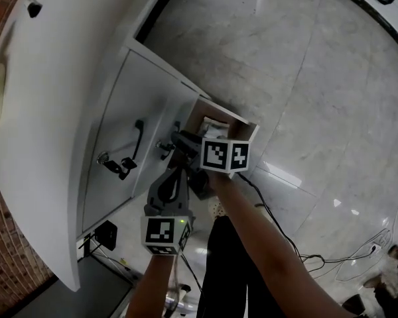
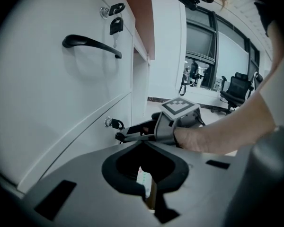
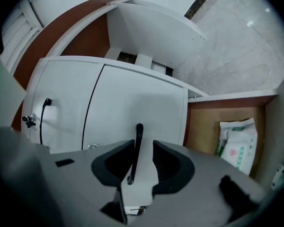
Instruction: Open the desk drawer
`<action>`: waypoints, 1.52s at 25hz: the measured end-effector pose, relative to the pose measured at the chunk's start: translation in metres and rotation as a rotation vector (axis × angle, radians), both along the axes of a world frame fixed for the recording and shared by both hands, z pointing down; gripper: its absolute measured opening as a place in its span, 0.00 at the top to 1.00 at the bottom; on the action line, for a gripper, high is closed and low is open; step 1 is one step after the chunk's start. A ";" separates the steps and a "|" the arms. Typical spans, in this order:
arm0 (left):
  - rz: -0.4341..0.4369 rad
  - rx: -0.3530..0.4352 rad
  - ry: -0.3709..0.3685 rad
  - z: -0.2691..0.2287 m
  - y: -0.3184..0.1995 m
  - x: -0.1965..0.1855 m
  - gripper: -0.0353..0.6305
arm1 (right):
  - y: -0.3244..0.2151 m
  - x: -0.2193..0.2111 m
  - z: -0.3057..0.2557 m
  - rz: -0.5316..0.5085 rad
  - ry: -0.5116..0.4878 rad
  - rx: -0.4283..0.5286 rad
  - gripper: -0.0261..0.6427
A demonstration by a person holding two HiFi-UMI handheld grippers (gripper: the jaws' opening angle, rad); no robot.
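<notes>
1. Right gripper view: right tool (image 3: 142, 145) is open, its jaws apart with the black handle (image 3: 138, 138) between them.
2. Drawer (image 3: 206, 126) stands pulled out of the white cabinet (image 3: 66, 98); a white packet (image 3: 236, 143) lies inside.
3. Left tool (image 2: 142, 144) is closed, empty, near the right tool.

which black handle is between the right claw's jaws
The black handle on the panel next to the open compartment with the white pack; the right claw stands open around it. The other handle, with the key beside it, lies farther off.
</notes>
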State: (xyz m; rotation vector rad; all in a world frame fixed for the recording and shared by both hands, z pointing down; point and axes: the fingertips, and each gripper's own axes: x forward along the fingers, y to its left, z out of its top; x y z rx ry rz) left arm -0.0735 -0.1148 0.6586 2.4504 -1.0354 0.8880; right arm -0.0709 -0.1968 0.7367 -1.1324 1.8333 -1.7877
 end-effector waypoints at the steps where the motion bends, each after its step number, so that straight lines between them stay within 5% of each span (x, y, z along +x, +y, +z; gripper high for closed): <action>1: 0.006 0.003 -0.003 0.001 -0.001 0.000 0.94 | -0.001 -0.003 -0.001 -0.005 -0.020 0.005 0.77; 6: 0.008 -0.008 -0.016 0.002 -0.001 -0.002 0.94 | -0.004 -0.009 -0.009 -0.017 -0.047 0.044 0.90; 21: 0.021 0.008 0.005 -0.010 0.006 0.006 0.94 | 0.006 -0.002 -0.011 0.018 -0.060 0.002 0.92; 38: 0.037 -0.069 0.040 -0.017 0.068 0.033 0.94 | 0.067 0.043 -0.012 0.019 -0.014 0.005 0.92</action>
